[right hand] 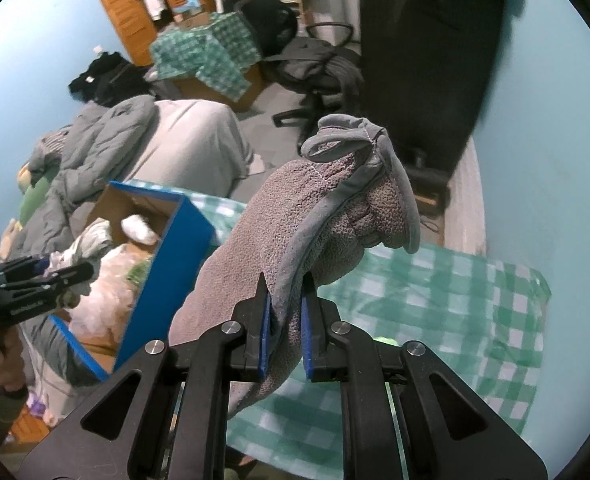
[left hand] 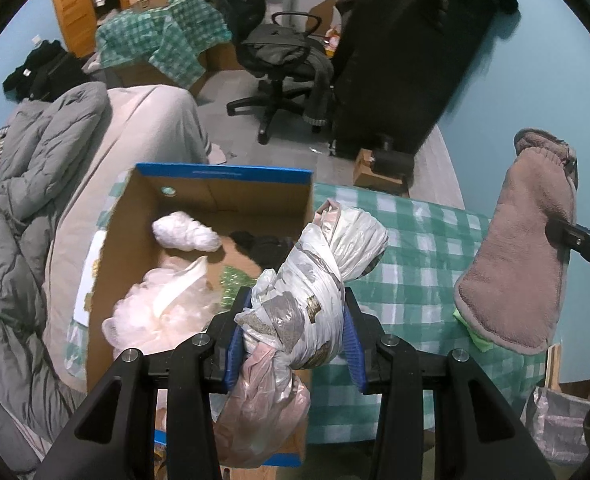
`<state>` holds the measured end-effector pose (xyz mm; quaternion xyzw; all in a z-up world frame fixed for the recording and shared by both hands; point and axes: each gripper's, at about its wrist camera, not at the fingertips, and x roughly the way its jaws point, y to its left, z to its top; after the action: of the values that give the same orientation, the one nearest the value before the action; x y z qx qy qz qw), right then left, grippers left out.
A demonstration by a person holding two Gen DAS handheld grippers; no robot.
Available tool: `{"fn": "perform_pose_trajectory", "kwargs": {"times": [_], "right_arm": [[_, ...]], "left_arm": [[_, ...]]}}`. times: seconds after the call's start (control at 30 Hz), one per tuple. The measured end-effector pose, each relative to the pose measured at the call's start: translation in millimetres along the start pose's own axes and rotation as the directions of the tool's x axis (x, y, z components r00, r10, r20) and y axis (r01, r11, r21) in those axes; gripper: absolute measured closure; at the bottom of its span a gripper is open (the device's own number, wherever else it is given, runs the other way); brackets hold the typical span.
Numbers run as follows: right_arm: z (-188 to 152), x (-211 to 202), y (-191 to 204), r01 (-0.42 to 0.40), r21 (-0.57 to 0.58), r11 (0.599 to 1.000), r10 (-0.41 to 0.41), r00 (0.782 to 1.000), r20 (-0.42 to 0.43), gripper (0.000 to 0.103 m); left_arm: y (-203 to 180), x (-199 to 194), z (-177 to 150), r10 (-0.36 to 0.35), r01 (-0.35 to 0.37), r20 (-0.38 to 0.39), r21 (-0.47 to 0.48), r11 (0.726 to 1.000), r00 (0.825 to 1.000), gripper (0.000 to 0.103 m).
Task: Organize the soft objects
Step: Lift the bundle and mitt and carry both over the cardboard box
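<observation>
My left gripper (left hand: 297, 320) is shut on a knotted bundle of white and pink plastic bags (left hand: 319, 276), held at the right edge of an open cardboard box with a blue rim (left hand: 223, 170). The box holds a white wad (left hand: 185, 236), a pale fluffy heap (left hand: 163, 312) and a dark item (left hand: 263, 248). My right gripper (right hand: 286, 320) is shut on a grey-brown fleece slipper (right hand: 295, 216), lifted above the green checked cloth (right hand: 455, 320). In the left wrist view the slipper (left hand: 523, 248) hangs at the right. In the right wrist view the left gripper (right hand: 55, 276) and the box (right hand: 175, 264) are at the left.
A bed with a grey quilt (left hand: 35, 184) lies left of the box. An office chair (left hand: 283, 60), a tall black bag (left hand: 407, 52) and a small wooden box (left hand: 379, 172) stand on the floor beyond. A green scrap (left hand: 475, 332) lies on the cloth under the slipper.
</observation>
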<state>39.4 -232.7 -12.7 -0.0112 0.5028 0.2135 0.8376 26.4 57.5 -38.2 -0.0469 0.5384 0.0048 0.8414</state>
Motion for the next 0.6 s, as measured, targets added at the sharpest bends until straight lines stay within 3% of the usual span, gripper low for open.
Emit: {"fn": "perform_pose_trajectory", "kwargs": {"times": [0.6], "right_arm": [[32.6,44.8,100.7,-0.142,-0.172,0.975,0.136,0.990,-0.047,0.092]], "left_arm": [[75.7,-8.7,-15.3,0.062,-0.061,0.003,-0.140,0.988,0.998,0.060]]}}
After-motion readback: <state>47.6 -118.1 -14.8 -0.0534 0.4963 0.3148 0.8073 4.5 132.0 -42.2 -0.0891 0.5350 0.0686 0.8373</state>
